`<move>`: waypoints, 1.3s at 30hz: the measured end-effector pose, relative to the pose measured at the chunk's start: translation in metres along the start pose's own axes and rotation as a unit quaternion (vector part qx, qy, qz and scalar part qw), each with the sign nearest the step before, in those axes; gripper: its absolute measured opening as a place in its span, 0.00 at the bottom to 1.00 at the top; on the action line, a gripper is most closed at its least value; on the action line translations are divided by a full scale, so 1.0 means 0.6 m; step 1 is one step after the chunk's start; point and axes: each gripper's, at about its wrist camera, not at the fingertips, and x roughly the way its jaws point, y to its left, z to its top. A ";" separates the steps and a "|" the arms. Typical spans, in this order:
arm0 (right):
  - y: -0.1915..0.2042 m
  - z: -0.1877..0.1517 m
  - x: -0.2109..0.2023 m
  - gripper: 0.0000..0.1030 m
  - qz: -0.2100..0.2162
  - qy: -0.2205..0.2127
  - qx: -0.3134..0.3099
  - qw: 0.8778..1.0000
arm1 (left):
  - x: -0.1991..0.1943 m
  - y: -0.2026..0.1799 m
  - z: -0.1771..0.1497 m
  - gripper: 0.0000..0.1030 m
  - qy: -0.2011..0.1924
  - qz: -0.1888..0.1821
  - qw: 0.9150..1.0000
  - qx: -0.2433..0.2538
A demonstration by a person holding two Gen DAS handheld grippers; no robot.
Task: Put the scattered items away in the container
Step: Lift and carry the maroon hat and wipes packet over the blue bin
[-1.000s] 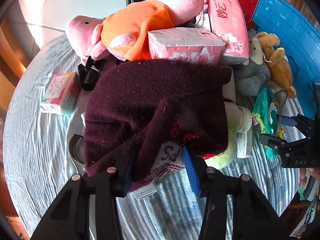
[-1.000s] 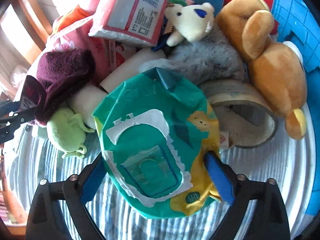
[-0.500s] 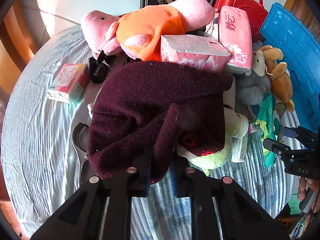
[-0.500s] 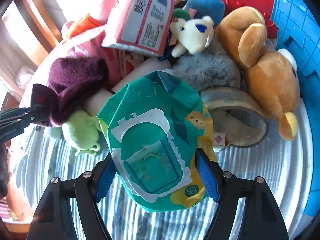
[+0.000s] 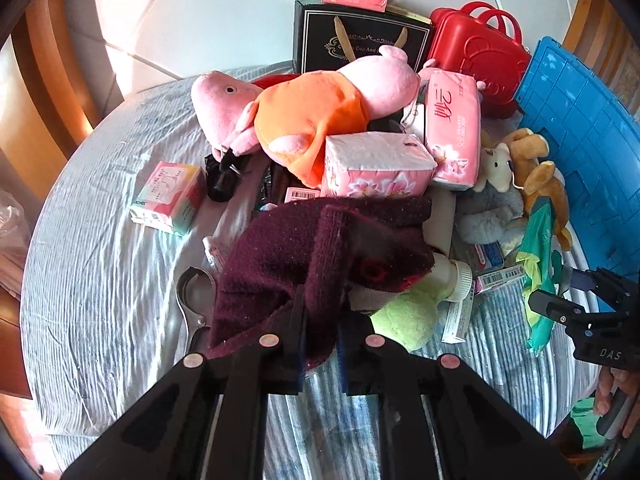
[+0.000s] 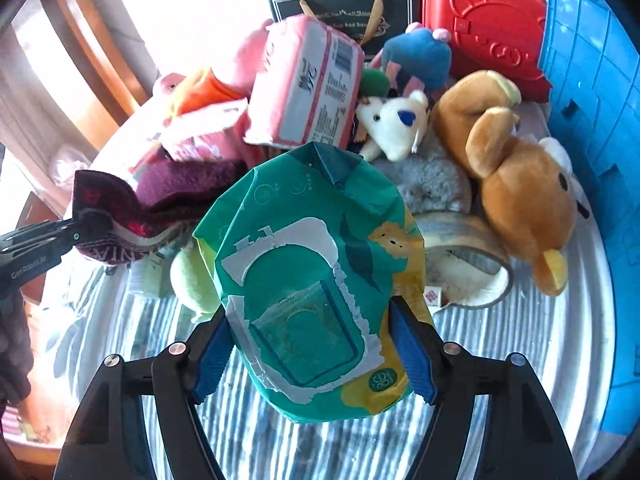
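Observation:
My left gripper (image 5: 322, 332) is shut on a dark maroon knit hat (image 5: 304, 256) and lifts its edge above the striped tablecloth; the hat also shows in the right wrist view (image 6: 160, 196). My right gripper (image 6: 312, 344) is shut on a green wet-wipes pack (image 6: 316, 288), held above the table; the pack also shows in the left wrist view (image 5: 540, 264). The blue crate (image 5: 584, 152) stands at the right edge, also in the right wrist view (image 6: 588, 120).
A pile lies behind: pink pig plush (image 5: 304, 112), pink tissue packs (image 5: 376, 164), brown bear (image 6: 512, 176), grey plush (image 6: 428, 188), tape roll (image 6: 468, 272), green plush (image 5: 408, 316), red case (image 6: 480, 20), black box (image 5: 360, 36). A small box (image 5: 168, 196) and a spoon (image 5: 192, 292) lie left.
My left gripper closed on the hat's edge and pulled it back and up. My right gripper tightened on the wipes pack and lifted it away from the pile.

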 end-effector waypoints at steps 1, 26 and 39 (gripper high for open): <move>0.018 -0.005 0.009 0.71 0.000 -0.003 0.000 1.000 | -0.005 0.000 0.002 0.11 -0.004 0.000 1.000 -0.003; 0.053 0.042 -0.172 0.71 0.032 -0.070 -0.016 0.997 | -0.171 -0.031 0.029 0.10 -0.069 0.019 0.997 -0.026; 0.059 0.074 -0.267 0.71 0.048 -0.108 -0.030 0.993 | -0.272 -0.057 0.061 0.10 -0.108 0.016 0.994 -0.026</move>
